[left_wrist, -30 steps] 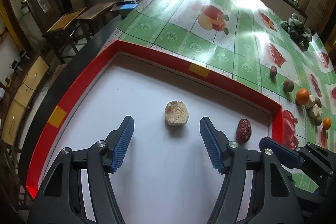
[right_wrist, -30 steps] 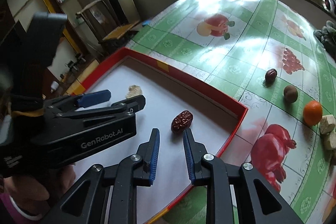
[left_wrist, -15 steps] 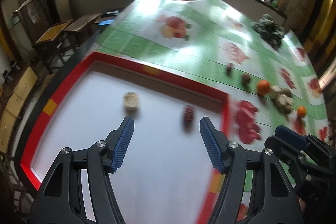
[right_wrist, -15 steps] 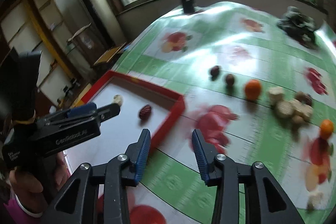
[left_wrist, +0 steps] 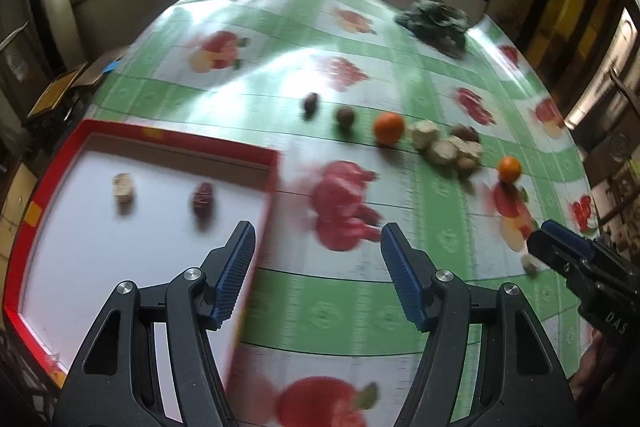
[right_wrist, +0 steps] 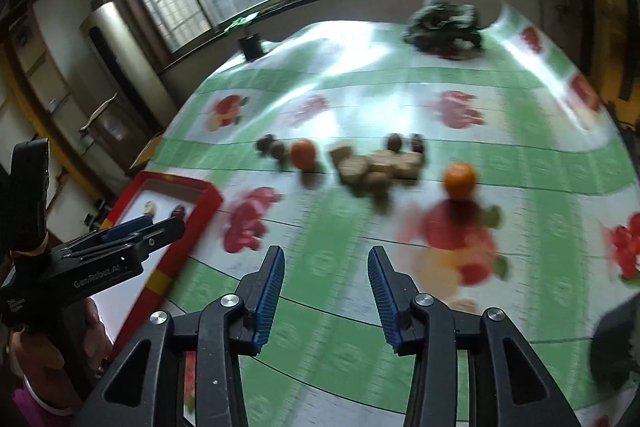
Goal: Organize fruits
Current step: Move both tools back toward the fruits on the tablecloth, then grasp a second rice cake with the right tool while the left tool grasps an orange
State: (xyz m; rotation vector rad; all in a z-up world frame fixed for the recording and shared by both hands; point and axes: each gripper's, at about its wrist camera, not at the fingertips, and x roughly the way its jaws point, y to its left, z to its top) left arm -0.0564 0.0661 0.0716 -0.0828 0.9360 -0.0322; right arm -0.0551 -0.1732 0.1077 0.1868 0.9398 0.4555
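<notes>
Now, change: both views swung off red tray [left_wrist: 272, 163] toward loose fruits since a second ago.
Left gripper [left_wrist: 316, 259]: spread wide, empty.
Right gripper [right_wrist: 326, 283]: widened, empty.
Tray: jujube [left_wrist: 203, 195] and pale piece [left_wrist: 123, 186] inside.
Meaning: likely fetching orange [right_wrist: 460, 179] next.

Both tools are made of black plastic. The left gripper [left_wrist: 316, 269] has two angular arms with triangular cut-outs, silver round screws at the joints, and blue ribbed pads [left_wrist: 236, 277] on the fingers. The right gripper [right_wrist: 326, 293] looks the same. At 9 o'clock in the right wrist view, white letters "GenRobot.AI" mark the left tool's body, and the holding hand [right_wrist: 48, 355] shows bare skin and a magenta sleeve.
</notes>
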